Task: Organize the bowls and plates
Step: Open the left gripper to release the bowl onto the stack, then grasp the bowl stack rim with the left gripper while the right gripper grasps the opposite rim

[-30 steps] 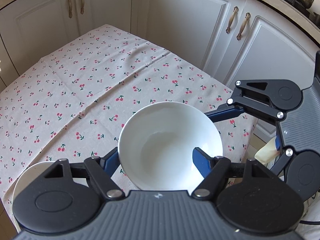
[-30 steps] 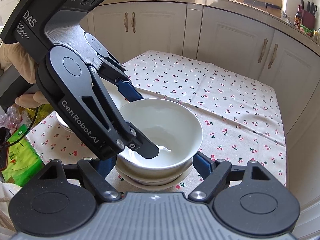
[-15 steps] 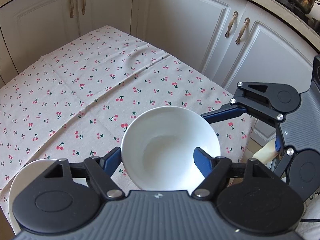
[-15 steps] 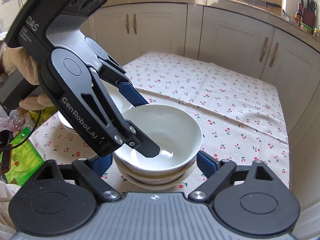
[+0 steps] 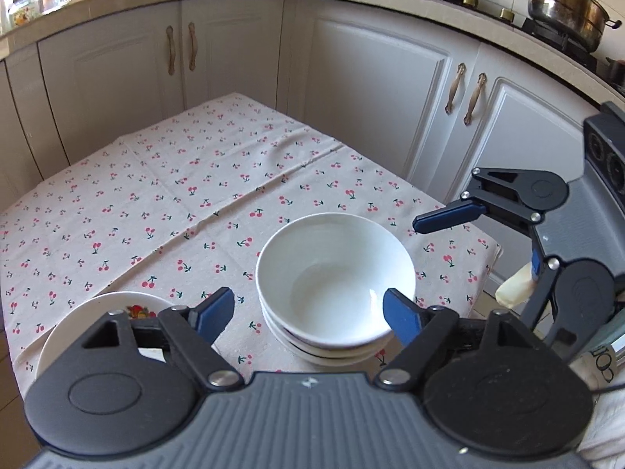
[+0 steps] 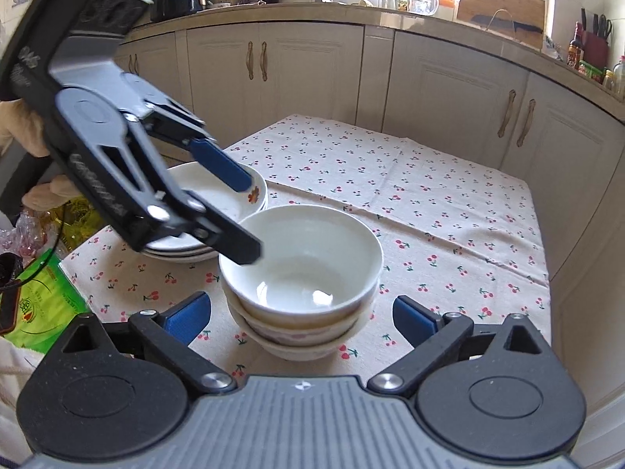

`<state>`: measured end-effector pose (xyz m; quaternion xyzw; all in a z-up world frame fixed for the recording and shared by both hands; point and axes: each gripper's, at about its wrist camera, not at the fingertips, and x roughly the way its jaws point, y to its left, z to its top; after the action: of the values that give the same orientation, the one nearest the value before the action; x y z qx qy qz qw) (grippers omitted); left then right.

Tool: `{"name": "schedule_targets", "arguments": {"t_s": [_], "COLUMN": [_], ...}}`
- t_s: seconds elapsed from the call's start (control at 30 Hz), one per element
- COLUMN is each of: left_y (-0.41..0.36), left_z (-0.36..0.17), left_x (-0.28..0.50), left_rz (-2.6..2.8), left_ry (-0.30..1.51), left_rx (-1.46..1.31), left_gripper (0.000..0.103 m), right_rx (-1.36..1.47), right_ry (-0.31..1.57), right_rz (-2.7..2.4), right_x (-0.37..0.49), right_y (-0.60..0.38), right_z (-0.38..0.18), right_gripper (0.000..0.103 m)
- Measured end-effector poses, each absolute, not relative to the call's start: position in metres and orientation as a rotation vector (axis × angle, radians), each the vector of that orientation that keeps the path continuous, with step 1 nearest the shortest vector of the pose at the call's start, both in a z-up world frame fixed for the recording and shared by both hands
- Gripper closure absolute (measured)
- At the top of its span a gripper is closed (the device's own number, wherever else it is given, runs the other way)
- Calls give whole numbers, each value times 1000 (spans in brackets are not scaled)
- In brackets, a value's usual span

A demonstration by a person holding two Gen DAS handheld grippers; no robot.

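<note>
Both your jaws are opening and neither presses on anything: the left gripper (image 5: 308, 308) and right gripper (image 6: 302, 314) each straddle the bowl stack (image 6: 300, 269), which sits free on the cherry-print tabletop (image 5: 195, 203), just beside the plates (image 6: 218, 195).

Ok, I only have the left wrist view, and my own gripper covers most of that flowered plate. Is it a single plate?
Observer: No. The right wrist view shows a plate stack with several rims, close beside the bowl stack.
Operator: Is the right gripper clamped on the bowls?
Observer: No. The right gripper has its jaws opening wide, one finger on each side of the bowl stack, and neither touches it.
Operator: Anything beyond the plates?
Observer: A green packet lies past the table edge on that side.
</note>
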<state>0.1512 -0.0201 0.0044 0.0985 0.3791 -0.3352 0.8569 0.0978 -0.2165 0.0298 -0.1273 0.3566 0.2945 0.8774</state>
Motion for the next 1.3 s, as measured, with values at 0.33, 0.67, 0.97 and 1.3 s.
{"name": "schedule_targets", "arguments": {"t_s": [0.33, 0.67, 0.97, 1.3], "left_y": [-17, -36, -43, -42], "left_z": [-30, -58, -66, -62], "left_x": [136, 165, 188, 194], "left_rz": [-771, -899, -1027, -1118], "left_ry": [851, 903, 925, 919], "left_rx": [352, 530, 560, 532], "left_gripper": [16, 17, 19, 20], "right_rx": [-335, -499, -583, -569], "right_ry": [807, 855, 904, 932], "right_rz": [654, 815, 999, 1062], "right_x": [105, 140, 168, 179], "right_y": [-225, -209, -204, -201], "right_z": [2, -21, -21, -16], "right_gripper": [0, 1, 5, 9]}}
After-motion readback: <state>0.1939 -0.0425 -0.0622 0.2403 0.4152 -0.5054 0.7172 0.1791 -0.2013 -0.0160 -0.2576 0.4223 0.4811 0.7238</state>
